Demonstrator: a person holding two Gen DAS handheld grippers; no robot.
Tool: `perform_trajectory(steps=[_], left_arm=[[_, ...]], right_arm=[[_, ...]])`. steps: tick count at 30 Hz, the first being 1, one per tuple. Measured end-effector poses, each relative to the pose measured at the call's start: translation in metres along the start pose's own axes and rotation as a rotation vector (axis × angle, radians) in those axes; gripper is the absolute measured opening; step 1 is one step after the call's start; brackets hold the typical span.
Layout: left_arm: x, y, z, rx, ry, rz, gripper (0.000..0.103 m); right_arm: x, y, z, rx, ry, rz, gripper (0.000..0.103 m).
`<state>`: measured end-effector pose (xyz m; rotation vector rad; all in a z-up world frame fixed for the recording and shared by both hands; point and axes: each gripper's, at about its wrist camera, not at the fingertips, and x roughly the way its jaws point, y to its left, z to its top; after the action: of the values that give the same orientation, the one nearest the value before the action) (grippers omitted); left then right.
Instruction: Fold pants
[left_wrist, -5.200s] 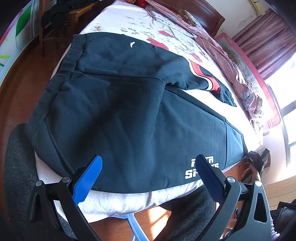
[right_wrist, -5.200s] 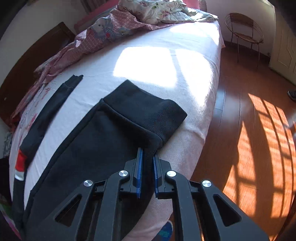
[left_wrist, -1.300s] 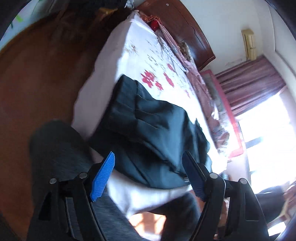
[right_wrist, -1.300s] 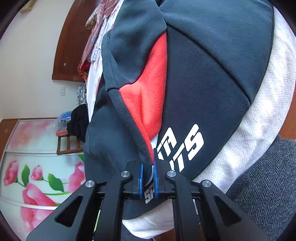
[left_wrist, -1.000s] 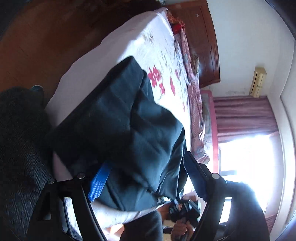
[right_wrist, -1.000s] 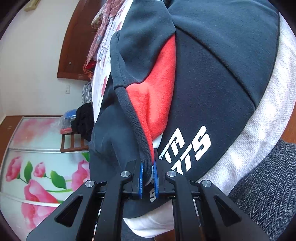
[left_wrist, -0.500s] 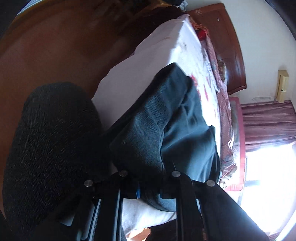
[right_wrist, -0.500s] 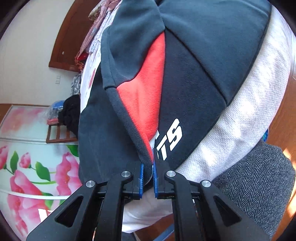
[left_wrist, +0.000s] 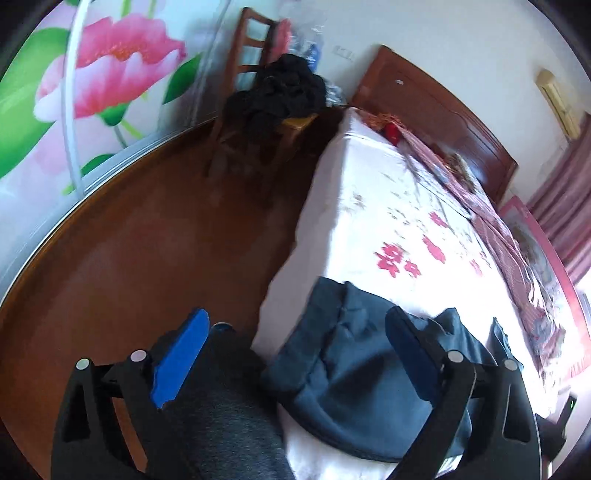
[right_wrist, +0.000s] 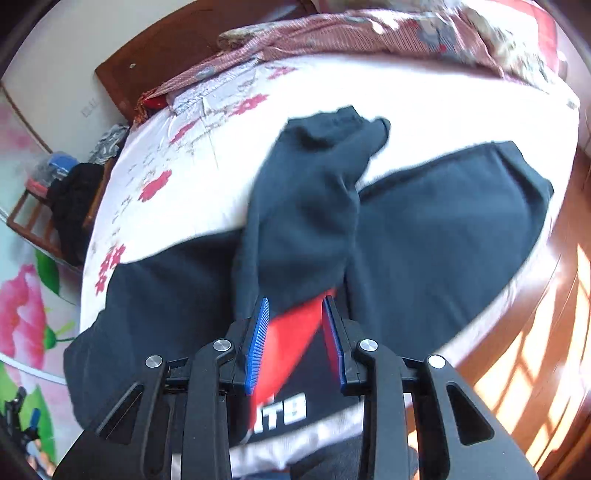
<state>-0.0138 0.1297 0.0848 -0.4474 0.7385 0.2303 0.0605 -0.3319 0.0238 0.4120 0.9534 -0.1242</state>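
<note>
Filling most of both views, the bed (right_wrist: 424, 110) carries a white sheet with red flower prints, its wooden headboard (left_wrist: 436, 110) at the upper right of the left wrist view. Next in size, the dark pants (right_wrist: 443, 236) sprawl across the near edge of the mattress in the right wrist view, one leg bunched up toward the centre of the frame, a red panel and white lettering showing low in the middle; in the left wrist view they lie as a folded heap at the lower right, on the bed's corner. A flowered wardrobe door (left_wrist: 92, 81) occupies that view's upper left, with a wooden chair (left_wrist: 266, 92) heaped with black clothes at the top centre. The left gripper (left_wrist: 295, 354) sits at the bottom of its frame, blue-padded fingers spread wide, holding nothing. The right gripper (right_wrist: 295, 332) has its fingers parted, the red panel showing between them; whether they touch the cloth cannot be told.
</note>
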Motion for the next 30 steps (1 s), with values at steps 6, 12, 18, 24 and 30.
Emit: perform_trajectory(steps=[6,12,18,24,30], left_arm=[[0.046,-0.102,-0.024,0.227,0.187,-0.157,0.101],[0.056,-0.119,-0.053,0.275,0.299,-0.213,0.101],[0.087,-0.07,-0.048,0.262,0.323,-0.161,0.101],[0.127,-0.046,-0.053,0.227,0.294,-0.099,0.101],[0.132,-0.061,-0.063,0.32,0.302,0.01,0.101]], right_arm=[[0.089,0.078,0.116,-0.375,-0.056,-0.338,0.055],[0.208,0.1,0.139,-0.585,0.171,-0.617,0.055],[0.217,0.075,0.147,-0.508,0.21,-0.528,0.009],[0.214,0.066,0.156,-0.449,0.205,-0.464,0.005],[0.147,0.046,0.193,-0.297,0.07,-0.331,0.005]])
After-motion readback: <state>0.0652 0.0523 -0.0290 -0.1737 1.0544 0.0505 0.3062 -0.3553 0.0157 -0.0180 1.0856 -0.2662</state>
